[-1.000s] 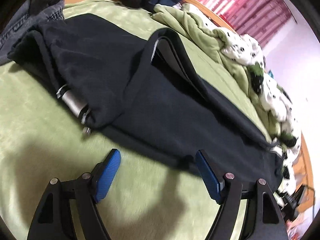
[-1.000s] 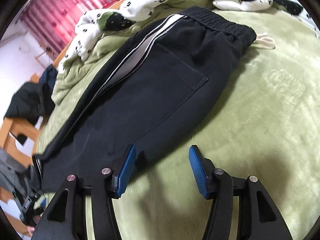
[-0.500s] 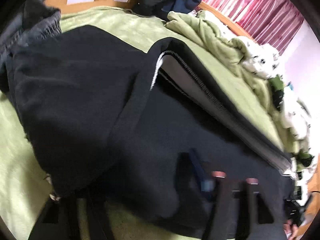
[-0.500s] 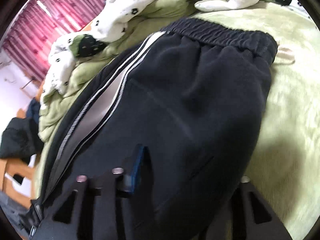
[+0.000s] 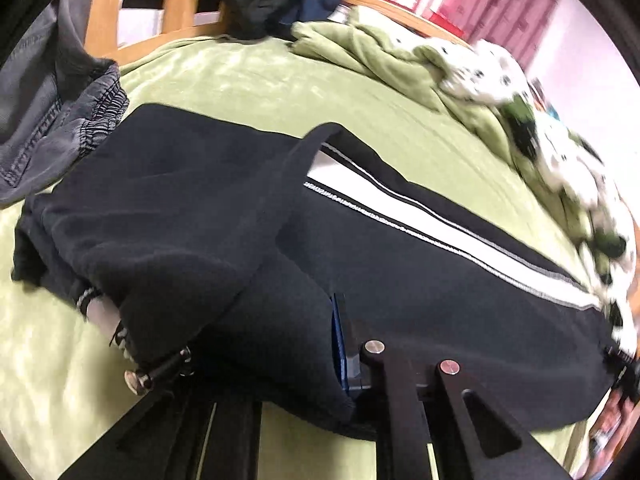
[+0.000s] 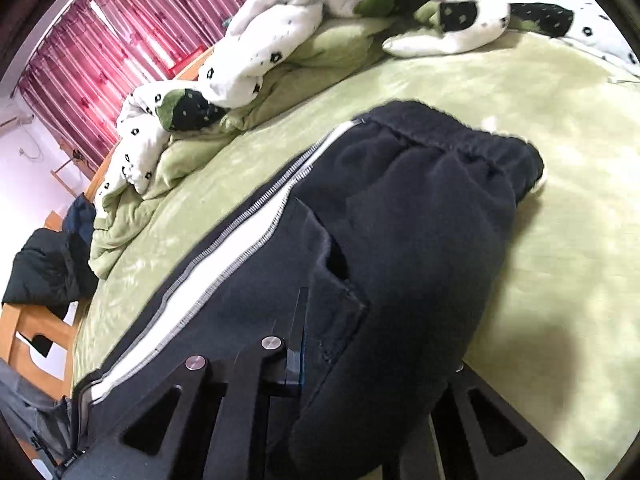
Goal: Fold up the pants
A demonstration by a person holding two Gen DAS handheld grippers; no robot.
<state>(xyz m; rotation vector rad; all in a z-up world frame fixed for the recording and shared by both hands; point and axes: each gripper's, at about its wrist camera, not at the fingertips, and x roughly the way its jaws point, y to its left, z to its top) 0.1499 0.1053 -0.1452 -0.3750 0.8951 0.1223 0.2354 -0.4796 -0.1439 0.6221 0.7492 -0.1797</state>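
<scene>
While the black fleece pants with a white side stripe (image 5: pixel 400 264) lie across the green plush bed cover (image 5: pixel 248 80), the left tool (image 5: pixel 320 344) and right tool (image 6: pixel 320 344) each pinch their near edge; grey denim trousers (image 5: pixel 52 120) and a spotted white blanket (image 6: pixel 280 32) crowd nearby.

Setting: a home bedroom. Indicators: a bed covered by a green fleece blanket (image 6: pixel 540 92), a rumpled spotted duvet (image 6: pixel 280 32) along its far edge, red curtains (image 6: pixel 100 40) (light shows through), and a wooden bed frame (image 5: pixel 176 0).
</scene>
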